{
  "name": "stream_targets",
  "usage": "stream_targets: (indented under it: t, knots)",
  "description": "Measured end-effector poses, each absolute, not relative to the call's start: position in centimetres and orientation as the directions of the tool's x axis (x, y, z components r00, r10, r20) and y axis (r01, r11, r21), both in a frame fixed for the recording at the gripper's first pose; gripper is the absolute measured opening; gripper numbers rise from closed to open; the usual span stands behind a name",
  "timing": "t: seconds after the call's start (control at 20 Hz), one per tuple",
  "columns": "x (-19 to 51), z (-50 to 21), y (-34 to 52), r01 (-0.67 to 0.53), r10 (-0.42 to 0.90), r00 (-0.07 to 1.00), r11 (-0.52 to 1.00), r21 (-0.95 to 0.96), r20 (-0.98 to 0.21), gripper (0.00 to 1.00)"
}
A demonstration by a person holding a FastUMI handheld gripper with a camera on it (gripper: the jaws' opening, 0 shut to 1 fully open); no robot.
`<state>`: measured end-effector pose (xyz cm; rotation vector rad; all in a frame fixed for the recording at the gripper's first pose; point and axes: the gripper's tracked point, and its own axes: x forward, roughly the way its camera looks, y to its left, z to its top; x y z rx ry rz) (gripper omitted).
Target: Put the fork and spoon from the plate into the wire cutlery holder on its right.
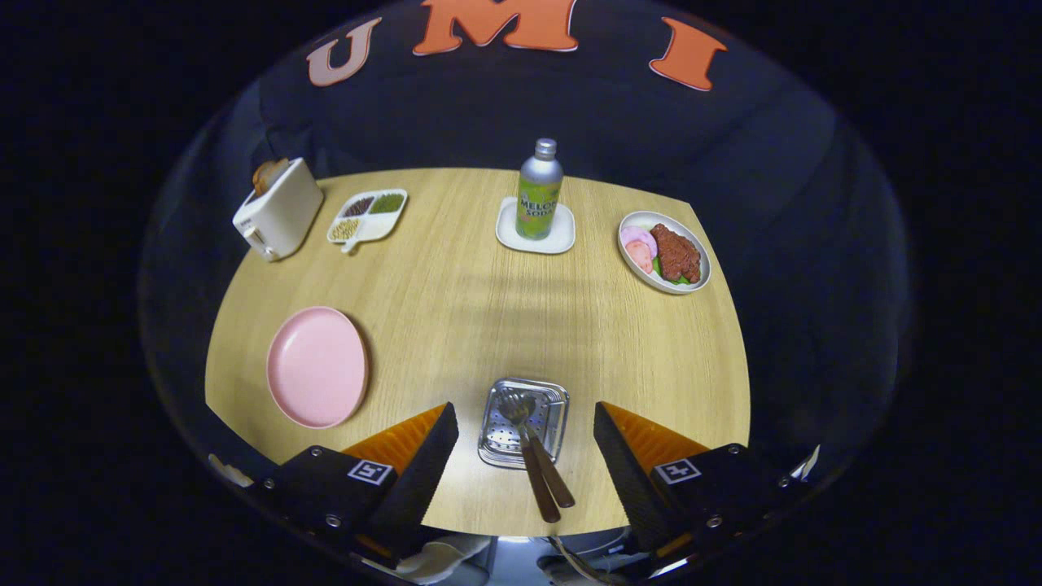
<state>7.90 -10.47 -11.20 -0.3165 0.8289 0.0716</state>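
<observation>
The gripper (525, 439) stood wide open with nothing in its hold. Between its fingers sat the wire cutlery holder (523, 422) on the wooden bench (488, 309), and both the fork (529, 456) and the spoon (544, 460) lay in it, heads at 12 o'clock, brown handles sticking out past its rim toward 6 o'clock. The pink plate (317, 366) lay bare at the holder's 9 o'clock. A soda bottle (539, 189) stood upright on a white coaster (535, 228) at 12 o'clock, well beyond the fingers.

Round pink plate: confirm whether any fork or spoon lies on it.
No: the round pink plate is bare, and both utensils sit in the wire cutlery holder between the open claw fingers.
</observation>
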Motion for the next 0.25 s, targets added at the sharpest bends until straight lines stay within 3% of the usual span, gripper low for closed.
stream_targets:
  t: [0.25]
  knots:
    - [7.0, -7.5, -11.8, -0.089, -0.032, 0.807, 0.98, -0.175, -0.59, 1.0]
